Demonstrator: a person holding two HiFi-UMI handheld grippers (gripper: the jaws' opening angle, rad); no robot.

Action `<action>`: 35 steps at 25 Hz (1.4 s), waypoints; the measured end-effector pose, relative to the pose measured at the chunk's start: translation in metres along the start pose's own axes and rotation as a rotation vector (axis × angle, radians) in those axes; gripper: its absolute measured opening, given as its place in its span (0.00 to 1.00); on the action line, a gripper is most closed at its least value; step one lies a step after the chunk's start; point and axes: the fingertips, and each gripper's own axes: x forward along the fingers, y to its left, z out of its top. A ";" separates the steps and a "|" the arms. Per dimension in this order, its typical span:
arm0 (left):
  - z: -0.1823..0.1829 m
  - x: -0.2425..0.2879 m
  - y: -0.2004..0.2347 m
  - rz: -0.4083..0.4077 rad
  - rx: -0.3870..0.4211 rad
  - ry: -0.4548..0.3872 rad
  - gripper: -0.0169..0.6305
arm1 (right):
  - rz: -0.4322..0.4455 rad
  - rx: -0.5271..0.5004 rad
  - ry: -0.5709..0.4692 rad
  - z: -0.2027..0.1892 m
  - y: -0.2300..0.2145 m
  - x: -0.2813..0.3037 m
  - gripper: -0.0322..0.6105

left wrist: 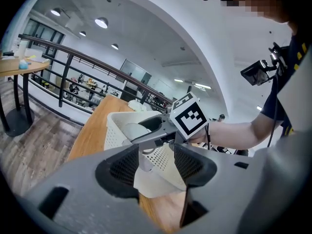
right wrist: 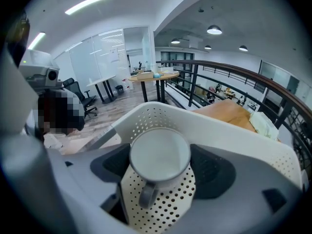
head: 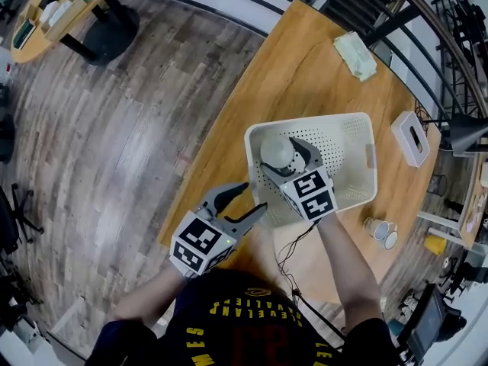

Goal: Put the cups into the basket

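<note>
Right gripper point(head: 286, 155) clamped across the white cup point(right wrist: 160, 155), holding it inside the basket point(head: 347, 166) at its near-left corner, presumably for set-down; left gripper point(head: 254, 198) partly open, empty, just outside that corner, likely keeping clear.

A white mug point(head: 276, 151) with one handle is held tilted between the jaws of the right gripper point(right wrist: 161, 172), its mouth turned towards the near side and its handle hanging down. It is kept over the near left part of the basket point(head: 358, 155), a white rectangular tub with perforated walls and floor, set on the table point(head: 305, 67). Two small cups point(head: 380, 232) are seen side by side on the table, near and right of the basket.
</note>
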 end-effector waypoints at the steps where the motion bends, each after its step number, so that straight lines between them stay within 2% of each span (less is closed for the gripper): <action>1: -0.001 0.000 0.001 0.002 -0.002 0.000 0.39 | -0.001 -0.001 0.002 -0.001 -0.001 0.003 0.63; 12: -0.007 0.001 0.007 0.012 -0.038 0.003 0.39 | 0.011 0.006 0.009 -0.008 -0.004 0.022 0.63; 25: -0.009 0.001 0.007 0.017 -0.030 0.017 0.39 | 0.009 0.007 0.033 -0.013 0.001 0.025 0.63; 35: -0.006 0.001 -0.004 0.017 -0.004 0.024 0.39 | -0.053 0.049 -0.083 -0.001 -0.008 -0.011 0.63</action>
